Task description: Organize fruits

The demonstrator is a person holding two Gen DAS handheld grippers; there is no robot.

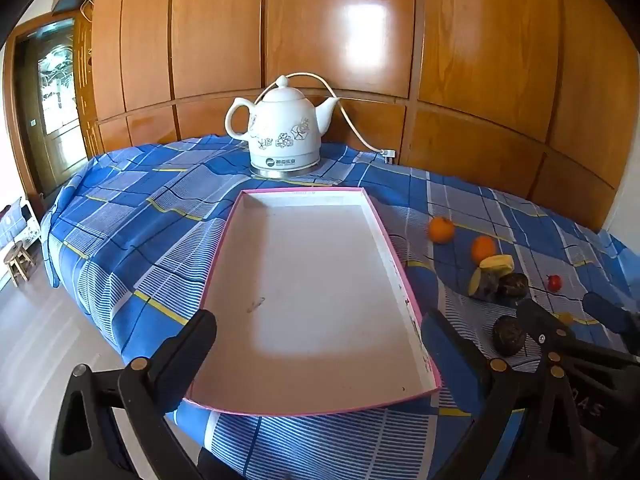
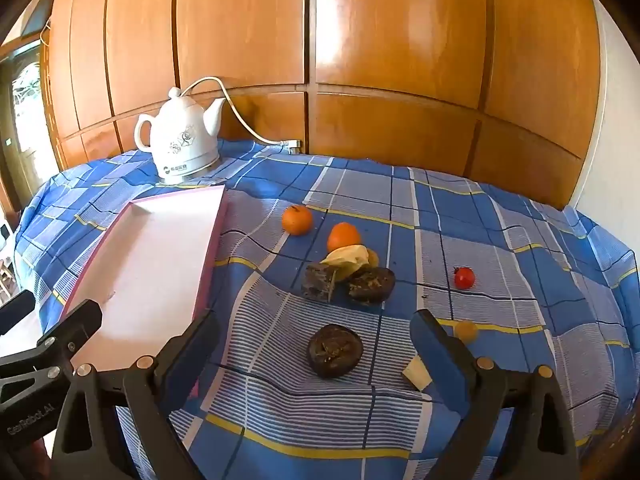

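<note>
A pink-rimmed white tray (image 1: 412, 312) lies empty on the blue checked cloth; it also shows at the left in the right wrist view (image 2: 216, 232). Right of it lie two oranges (image 2: 297, 219) (image 2: 343, 236), a yellow piece (image 2: 348, 258), dark fruit pieces (image 2: 370, 285) (image 2: 318, 280), a dark round fruit (image 2: 335, 350), a small red fruit (image 2: 464, 277), a small yellow fruit (image 2: 466, 330) and a pale piece (image 2: 416, 374). My left gripper (image 1: 318, 354) is open over the tray's near end. My right gripper (image 2: 316, 354) is open, with the dark round fruit between its fingers.
A white ceramic electric kettle (image 1: 282, 132) with a cord stands behind the tray, against wooden wall panels. The table edge drops off at the left, with floor and a small stool (image 1: 18, 262) below. The right gripper shows in the left wrist view (image 1: 568, 316).
</note>
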